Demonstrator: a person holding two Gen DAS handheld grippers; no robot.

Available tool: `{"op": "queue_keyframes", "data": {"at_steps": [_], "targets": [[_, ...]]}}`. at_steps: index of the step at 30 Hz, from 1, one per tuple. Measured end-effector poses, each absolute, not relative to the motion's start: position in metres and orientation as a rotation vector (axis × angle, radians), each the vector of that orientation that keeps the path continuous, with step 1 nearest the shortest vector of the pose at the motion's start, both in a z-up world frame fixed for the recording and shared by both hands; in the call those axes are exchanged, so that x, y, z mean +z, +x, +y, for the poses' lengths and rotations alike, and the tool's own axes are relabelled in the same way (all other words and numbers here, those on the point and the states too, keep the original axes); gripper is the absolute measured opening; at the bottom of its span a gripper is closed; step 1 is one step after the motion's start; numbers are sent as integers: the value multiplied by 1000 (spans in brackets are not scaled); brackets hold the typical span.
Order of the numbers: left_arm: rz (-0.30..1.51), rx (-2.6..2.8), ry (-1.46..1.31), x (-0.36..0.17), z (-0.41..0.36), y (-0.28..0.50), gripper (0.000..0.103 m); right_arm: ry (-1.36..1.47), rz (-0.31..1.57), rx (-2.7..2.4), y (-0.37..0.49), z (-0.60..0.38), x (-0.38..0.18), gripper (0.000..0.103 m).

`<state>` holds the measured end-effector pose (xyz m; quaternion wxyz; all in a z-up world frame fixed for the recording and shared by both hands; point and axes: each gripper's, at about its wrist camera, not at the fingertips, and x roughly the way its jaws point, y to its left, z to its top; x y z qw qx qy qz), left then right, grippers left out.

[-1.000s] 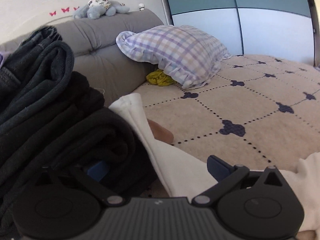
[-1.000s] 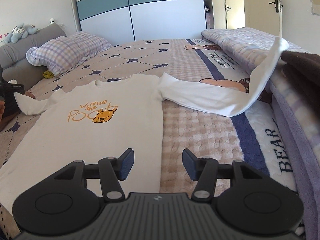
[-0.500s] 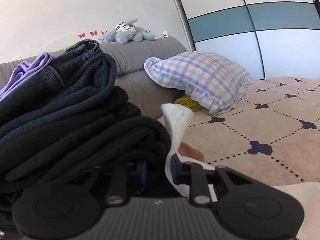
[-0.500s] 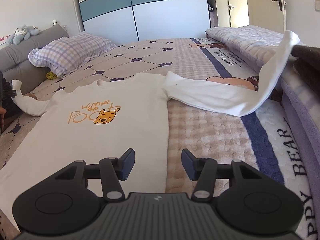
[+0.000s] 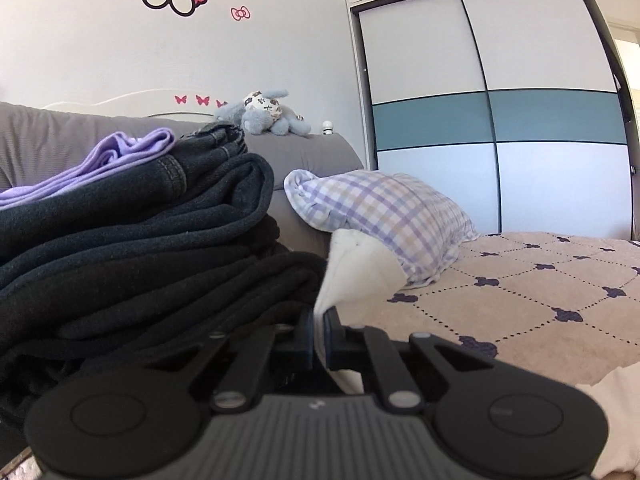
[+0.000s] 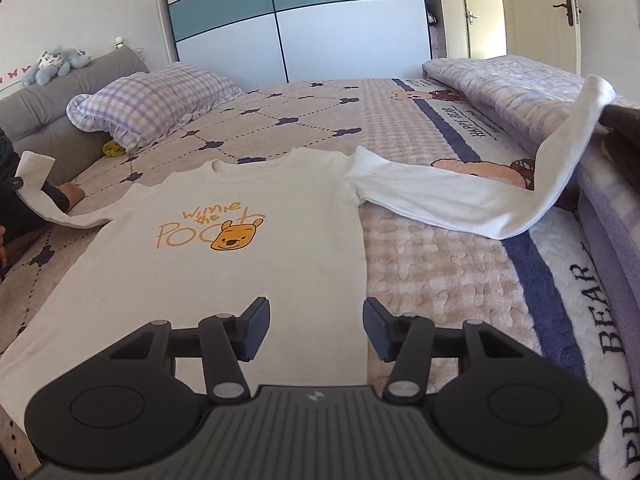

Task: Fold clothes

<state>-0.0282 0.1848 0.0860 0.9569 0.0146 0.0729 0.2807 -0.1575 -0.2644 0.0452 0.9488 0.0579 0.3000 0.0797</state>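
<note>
The left claw (image 5: pixel 319 334) pinches the cuff (image 5: pixel 352 268) of the shirt's sleeve, lifting it beside a clothes pile (image 5: pixel 132 248). The right claw (image 6: pixel 316 328) gapes wide over the hem. The shirt (image 6: pixel 224 264) lies flat on the bed (image 6: pixel 432 264), collar toward the wardrobe (image 6: pixel 320 20), sleeves spread sideways.

Bed (image 6: pixel 420 248) with patterned beige cover, bearing a spread white sweatshirt (image 6: pixel 240 264), checked pillow (image 6: pixel 148 104), folded quilt (image 6: pixel 500 76) and dark clothes stack (image 5: pixel 132 248)
</note>
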Motion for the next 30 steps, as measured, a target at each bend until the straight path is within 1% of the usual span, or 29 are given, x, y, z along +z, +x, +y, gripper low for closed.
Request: {"op": "queue_keyframes", "data": {"at_steps": [6,9,13,16,17,19,20,21,24,29,30], "targets": [[80,505,-21,106,182,-30,5,122,608,172,-159,-260,45,55],[13,407,-81,124,174,-32,5,148,607,166,-160,-263,44,55],[-103,121,-46,155,134,-39,5,183,608,164,-162,-266,43,55],[-150,-153,15,164,91,-62,5,207,607,166,-164,-269,42,55],[-152,-256,41,162,76,-72,8,218,607,166,-164,-270,41,55],[-125,-458,113,150,44,-89,21,241,609,165,-165,-273,39,55],[-100,-535,142,142,31,-97,32,252,611,165,-165,-274,38,55],[-68,-603,156,134,21,-104,37,264,612,170,-164,-275,38,55],[20,-758,163,110,4,-122,40,305,617,203,-154,-275,41,55],[122,-787,204,85,6,-133,61,373,625,258,-138,-276,45,55],[144,-768,222,81,9,-133,62,387,627,269,-134,-276,46,55]]}}
